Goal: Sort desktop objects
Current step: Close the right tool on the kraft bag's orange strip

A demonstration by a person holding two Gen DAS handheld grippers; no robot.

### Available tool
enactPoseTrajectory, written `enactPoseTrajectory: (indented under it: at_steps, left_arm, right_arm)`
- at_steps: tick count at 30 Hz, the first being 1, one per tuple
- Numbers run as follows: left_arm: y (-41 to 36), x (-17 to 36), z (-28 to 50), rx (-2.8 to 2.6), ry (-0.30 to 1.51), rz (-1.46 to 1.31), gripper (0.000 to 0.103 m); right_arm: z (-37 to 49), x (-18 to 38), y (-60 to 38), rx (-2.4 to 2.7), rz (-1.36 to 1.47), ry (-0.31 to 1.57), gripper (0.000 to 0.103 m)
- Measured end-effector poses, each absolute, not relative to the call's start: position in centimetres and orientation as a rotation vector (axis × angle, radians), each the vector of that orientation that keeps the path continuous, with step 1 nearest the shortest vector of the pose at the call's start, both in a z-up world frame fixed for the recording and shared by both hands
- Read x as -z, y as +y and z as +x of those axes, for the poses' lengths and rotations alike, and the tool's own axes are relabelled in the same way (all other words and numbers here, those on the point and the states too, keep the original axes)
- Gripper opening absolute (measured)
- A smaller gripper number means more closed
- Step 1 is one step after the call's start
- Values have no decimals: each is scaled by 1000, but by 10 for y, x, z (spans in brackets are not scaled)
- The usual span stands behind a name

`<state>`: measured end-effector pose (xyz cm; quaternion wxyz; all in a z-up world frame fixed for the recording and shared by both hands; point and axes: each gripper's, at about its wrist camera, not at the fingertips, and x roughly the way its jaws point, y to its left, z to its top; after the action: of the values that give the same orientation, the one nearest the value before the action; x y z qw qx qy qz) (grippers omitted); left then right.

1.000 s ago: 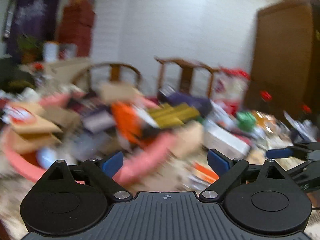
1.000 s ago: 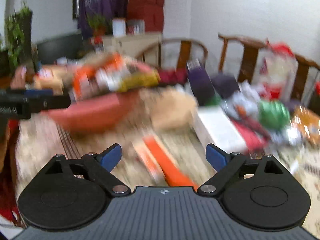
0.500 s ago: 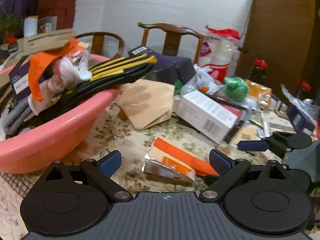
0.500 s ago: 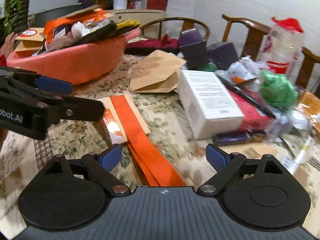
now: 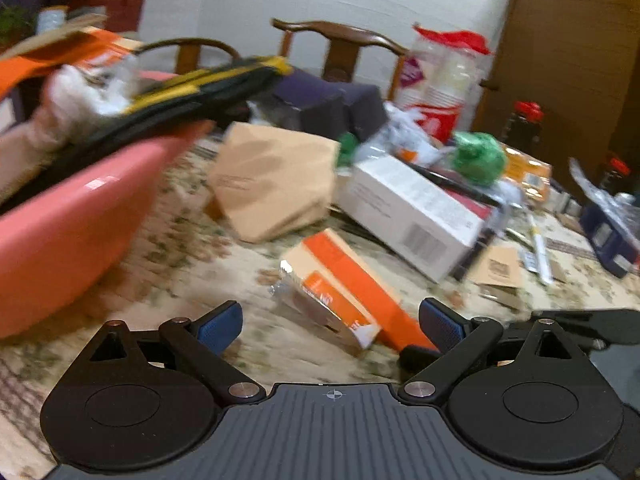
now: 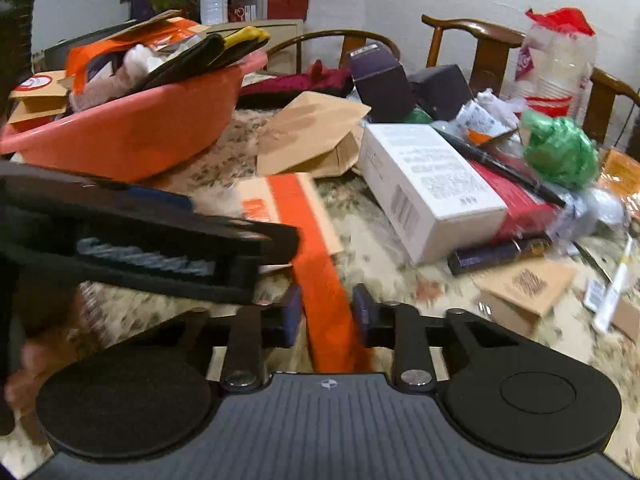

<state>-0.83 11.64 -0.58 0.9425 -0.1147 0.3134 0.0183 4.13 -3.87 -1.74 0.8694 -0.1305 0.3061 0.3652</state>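
Closing from wide apart, the right claw [image 6: 326, 316] now pinches the orange-striped envelope [image 6: 304, 216] lying on the tabletop [image 6: 400, 276] near the pink basin [image 6: 132, 136]; the left claw [image 5: 330, 322] hovers released beside it, so lifting looks next.

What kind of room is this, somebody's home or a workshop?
Most likely a home, perhaps a dining room. Carved wooden chairs stand around a table with a floral tablecloth, and it is piled with household clutter, including a pink plastic basin full of odds and ends.
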Motion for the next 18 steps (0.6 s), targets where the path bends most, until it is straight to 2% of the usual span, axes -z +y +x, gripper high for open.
enactPoseTrajectory:
  at_steps: [8, 14, 18]
  left_arm:
    - [84, -2, -9, 27, 615, -198, 100]
    - [81, -7, -10, 21, 603, -184, 100]
    - [78, -8, -6, 21, 607, -193, 100]
  right_arm:
    - [31, 14, -89, -728, -164, 709, 21]
    - [30, 10, -137, -643, -87, 709, 5]
    - [34, 9, -164, -661, -4, 725, 5]
